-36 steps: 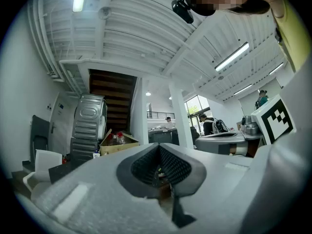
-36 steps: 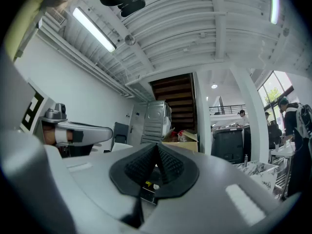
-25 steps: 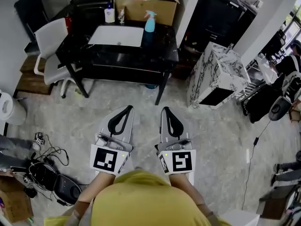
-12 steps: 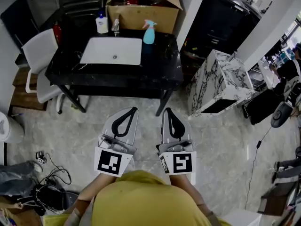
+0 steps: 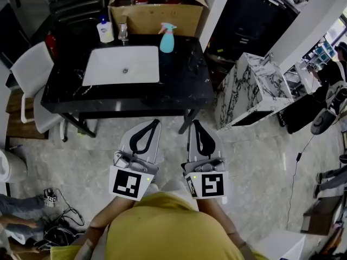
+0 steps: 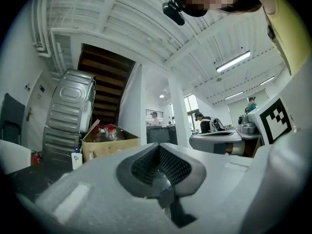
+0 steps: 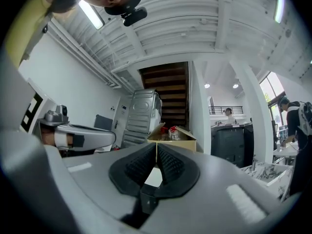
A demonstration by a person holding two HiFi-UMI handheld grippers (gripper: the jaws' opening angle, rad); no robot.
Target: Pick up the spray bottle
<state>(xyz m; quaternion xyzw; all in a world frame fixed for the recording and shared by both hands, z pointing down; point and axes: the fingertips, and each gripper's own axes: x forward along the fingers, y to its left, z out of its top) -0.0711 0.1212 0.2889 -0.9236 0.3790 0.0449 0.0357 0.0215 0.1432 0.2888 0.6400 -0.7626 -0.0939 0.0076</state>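
The spray bottle (image 5: 167,38), light blue with a pink trigger head, stands upright at the back edge of the black table (image 5: 181,85), right of the white sink basin (image 5: 122,65). My left gripper (image 5: 153,122) and right gripper (image 5: 195,123) are held side by side over the floor, just short of the table's front edge and well away from the bottle. Both point at the table. In the left gripper view the left gripper (image 6: 158,147) has its pads together with nothing between them. The right gripper (image 7: 156,147) looks the same. The jaws hide the bottle in both gripper views.
A white soap bottle (image 5: 104,31) and a small tap stand behind the basin, in front of an open cardboard box (image 5: 157,7). A white chair (image 5: 27,75) is left of the table, a marble-patterned block (image 5: 246,88) right of it. Cables (image 5: 59,229) lie on the floor at the lower left.
The table and bottle have drawn closer and lower in the head view as both grippers advanced together towards the table. The jaws stayed shut and empty.
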